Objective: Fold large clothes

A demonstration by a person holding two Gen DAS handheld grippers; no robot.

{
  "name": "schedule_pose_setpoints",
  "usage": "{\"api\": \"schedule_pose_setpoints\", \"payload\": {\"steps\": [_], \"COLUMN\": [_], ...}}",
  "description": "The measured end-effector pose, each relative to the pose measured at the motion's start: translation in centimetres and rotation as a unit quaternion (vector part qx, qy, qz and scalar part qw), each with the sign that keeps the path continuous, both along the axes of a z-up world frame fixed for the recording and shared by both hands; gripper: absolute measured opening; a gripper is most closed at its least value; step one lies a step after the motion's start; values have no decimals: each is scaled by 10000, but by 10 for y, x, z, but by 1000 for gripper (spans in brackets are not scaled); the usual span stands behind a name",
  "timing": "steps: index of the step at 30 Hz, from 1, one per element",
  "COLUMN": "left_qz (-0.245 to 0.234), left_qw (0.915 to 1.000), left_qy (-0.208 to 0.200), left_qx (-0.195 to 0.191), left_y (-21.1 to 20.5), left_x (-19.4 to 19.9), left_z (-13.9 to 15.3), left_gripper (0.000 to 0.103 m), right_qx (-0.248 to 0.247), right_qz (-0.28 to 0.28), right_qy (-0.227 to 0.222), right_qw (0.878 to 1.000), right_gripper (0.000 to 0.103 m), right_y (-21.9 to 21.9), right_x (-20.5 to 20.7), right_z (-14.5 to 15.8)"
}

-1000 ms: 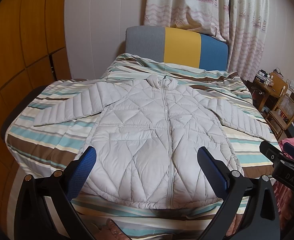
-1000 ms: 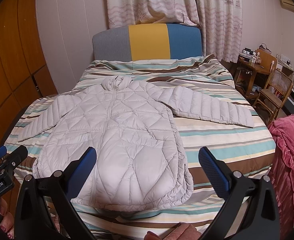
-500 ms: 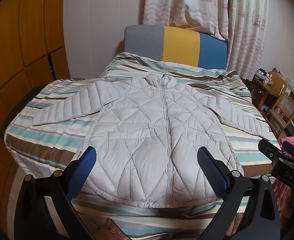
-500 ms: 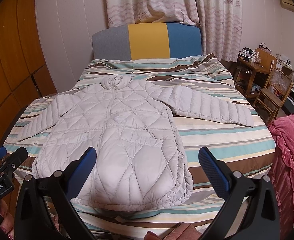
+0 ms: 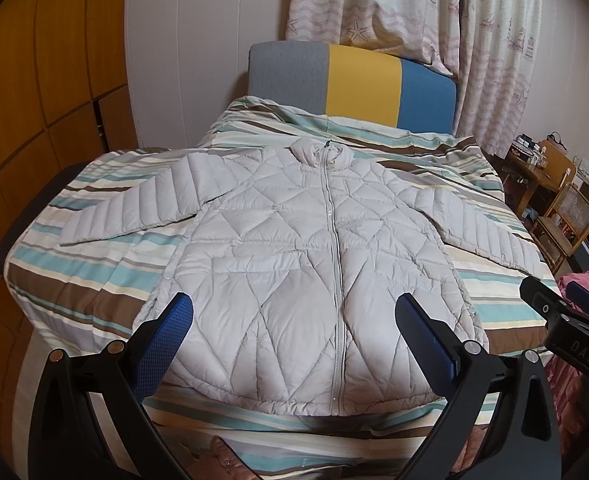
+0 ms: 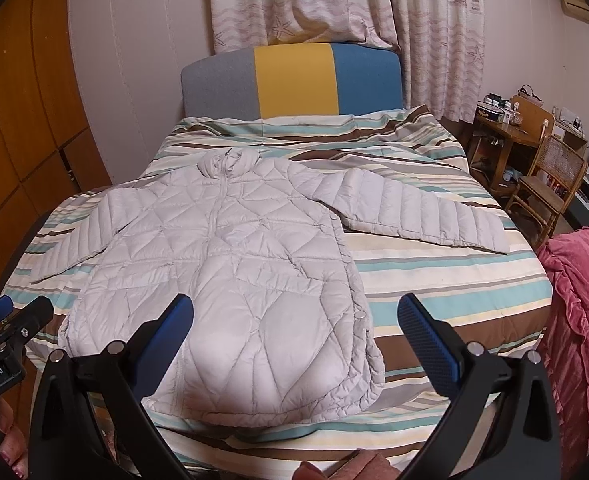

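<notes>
Both tongs, left (image 5: pixel 293 340) and right (image 6: pixel 295 340), have barely shifted, jaws apart above the flat jacket (image 5: pixel 314 272); grabbing a sleeve cuff first seems wise.

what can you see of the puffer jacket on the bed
The puffer jacket is pale grey and quilted in diamond and zigzag seams, looking like light padded nylon. It lies flat, front up, zipped closed, collar toward the headboard, both sleeves spread sideways. It rests on the striped bedspread; neither gripper touches it.
</notes>
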State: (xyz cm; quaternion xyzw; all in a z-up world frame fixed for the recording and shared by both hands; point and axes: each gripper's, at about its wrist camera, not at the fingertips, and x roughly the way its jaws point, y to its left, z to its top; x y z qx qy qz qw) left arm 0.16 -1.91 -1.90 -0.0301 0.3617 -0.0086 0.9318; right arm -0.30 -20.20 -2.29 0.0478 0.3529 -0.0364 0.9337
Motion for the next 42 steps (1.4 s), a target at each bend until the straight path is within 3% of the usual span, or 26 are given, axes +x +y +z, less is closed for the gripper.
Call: {"api": "schedule_pose_setpoints", "payload": {"steps": [6, 9, 10, 12, 15, 18, 21, 23, 27, 32, 34, 38, 42], "left_qz": [-128, -192, -162, -75, 221, 517, 722, 813, 1084, 1450, 1541, 1610, 1663], "left_qw": [9998, 9993, 9992, 9992, 9994, 9979, 9949, 9937, 9906, 9871, 9852, 9821, 9789], "left_qy": [73, 18, 6, 53, 221, 365, 559, 608, 647, 641, 645, 641, 709], "left_qx": [-113, -313, -354, -376, -176, 128, 418, 480, 525, 239, 386, 741, 949], "left_y": [5, 11, 14, 21, 32, 44, 58, 69, 89, 120, 123, 127, 131], "left_x": [23, 37, 44, 57, 87, 115, 147, 167, 201, 240, 251, 266, 271], "left_z": [-4, -13, -19, -27, -47, -66, -86, -98, -117, -137, -143, -153, -171], "left_gripper": [100, 100, 100, 100, 100, 100, 100, 100, 100, 100, 100, 100, 100], "right_qx": [12, 298, 543, 787, 873, 533, 318, 578, 928, 1411, 1522, 1563, 1421], "right_qz": [-8, 107, 138, -21, -656, -1352, -2033, -2485, -3203, -3939, -4128, -4292, -4450], "right_qy": [-170, -494, -486, -48, 264, 422, 551, 458, 341, 266, 166, 55, 48], "right_qw": [9999, 9983, 9972, 9969, 9937, 9885, 9770, 9658, 9421, 9079, 8979, 8896, 8842], "right_gripper": [101, 101, 101, 101, 101, 101, 101, 101, 85, 65, 59, 54, 37], "right_y": [-15, -31, -41, -60, -98, -136, -189, -233, -294, -356, -371, -386, -393], "right_x": [18, 36, 47, 70, 97, 119, 143, 152, 161, 173, 176, 184, 195], "right_z": [-11, -27, -40, -68, -107, -135, -158, -169, -183, -196, -197, -192, -194]}}
